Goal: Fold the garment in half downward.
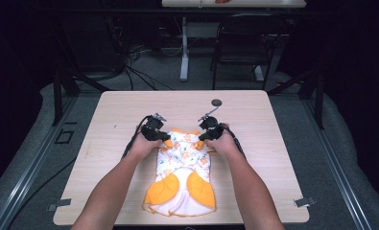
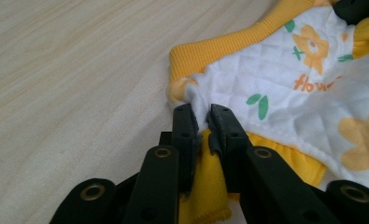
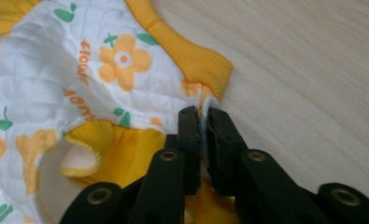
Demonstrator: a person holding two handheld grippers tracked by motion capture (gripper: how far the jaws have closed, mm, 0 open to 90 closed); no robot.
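Fabric is pinched at both far corners of the little garment (image 1: 183,167), a white quilted piece with orange flowers and yellow trim that lies flat at the middle of the bench (image 1: 115,110), its yellow hem towards the near edge. The left tongs (image 2: 203,116) are clamped on the fabric just below the yellow ribbed band (image 2: 219,49), and the right tongs (image 3: 204,114) are clamped on the matching corner.

To do the fold well, I judge both hands should lift together and evenly, keeping the far edge taut between them so the quilted layers do not slip or bunch, then carry it straight towards the near edge.

The bench is pale wood, with a small dark round disc (image 1: 217,102) near its far edge. Beyond it stand a dark chair (image 1: 242,43), a white table leg (image 1: 184,48) and loose cables (image 1: 134,62) on grey carpet.
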